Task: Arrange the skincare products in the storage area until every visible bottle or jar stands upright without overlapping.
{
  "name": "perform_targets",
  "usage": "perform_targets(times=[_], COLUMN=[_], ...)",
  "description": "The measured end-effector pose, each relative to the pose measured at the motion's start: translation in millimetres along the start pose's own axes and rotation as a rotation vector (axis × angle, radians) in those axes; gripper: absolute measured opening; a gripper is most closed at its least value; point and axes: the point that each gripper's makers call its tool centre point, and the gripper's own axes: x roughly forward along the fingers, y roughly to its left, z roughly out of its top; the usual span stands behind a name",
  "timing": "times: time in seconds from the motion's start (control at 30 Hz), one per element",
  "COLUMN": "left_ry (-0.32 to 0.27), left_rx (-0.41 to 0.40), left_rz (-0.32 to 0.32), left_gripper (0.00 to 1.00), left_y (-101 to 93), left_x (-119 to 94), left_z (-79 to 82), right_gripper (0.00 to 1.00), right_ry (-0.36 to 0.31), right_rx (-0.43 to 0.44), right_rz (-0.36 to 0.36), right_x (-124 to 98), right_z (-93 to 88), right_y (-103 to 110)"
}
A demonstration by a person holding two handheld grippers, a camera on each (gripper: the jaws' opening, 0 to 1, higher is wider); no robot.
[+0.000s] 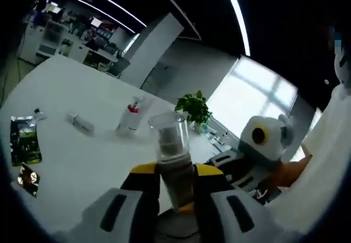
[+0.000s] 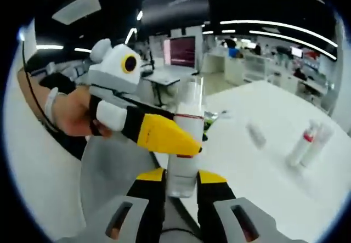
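In the left gripper view, the left gripper is closed on a bottle with a clear cap, its yellow-tipped jaws pressing the bottle's grey body from both sides and holding it upright above the white table. Farther out on the table a pump bottle with a red collar stands upright, and a small tube lies on its side to its left, well apart from it. Near the table's left edge lie a dark green sachet and a smaller dark packet just below it; print shows on both but is too small to read. A potted plant sits at the far edge of the table. At the right, the right gripper comes in, held by a person's hand beside a white sleeve. In the right gripper view, the right gripper grips a white bottle with a thin red band near its top, the jaws closed on its lower body. The left gripper crosses in from the left, held in a hand, its yellow jaw tip lying over the front of the same white bottle. On the table to the right a blurred small tube lies flat and two pale bottles stand side by side, one with a red collar; no label on any of them can be read.
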Motion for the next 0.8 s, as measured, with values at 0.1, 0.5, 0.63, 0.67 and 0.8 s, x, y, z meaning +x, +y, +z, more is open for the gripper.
perform_targets(times=[0.1,0.5,0.63,0.67,0.8], left_ry=[0.024,-0.022,-0.029,-0.029,-0.036], left_rx=[0.063,0.087,0.094,0.086,0.012], left_rz=[-0.056,-0.166,-0.135,-0.124,-0.08], left_gripper=[0.17,0.18,0.17,0.17,0.16], left_y=[-11.6,-36.3,-30.7,-28.4,-20.2], left_x=[-2,-7,-5,-5,-7], left_z=[-1.5,3.3,3.5,3.8,3.1], right_gripper=[0.25,0.18,0.18,0.18,0.18], right_ry=[-0.076,-0.16,-0.164,-0.168,-0.161], right_rx=[0.082,0.169,0.152,0.166,0.18], right_rz=[0.055,0.134,0.04,0.027,-0.047], right_x=[-5,-13,-7,-5,-1], right_z=[12.5,23.1,23.7,24.1,25.0], right_y=[5,20,16,15,12])
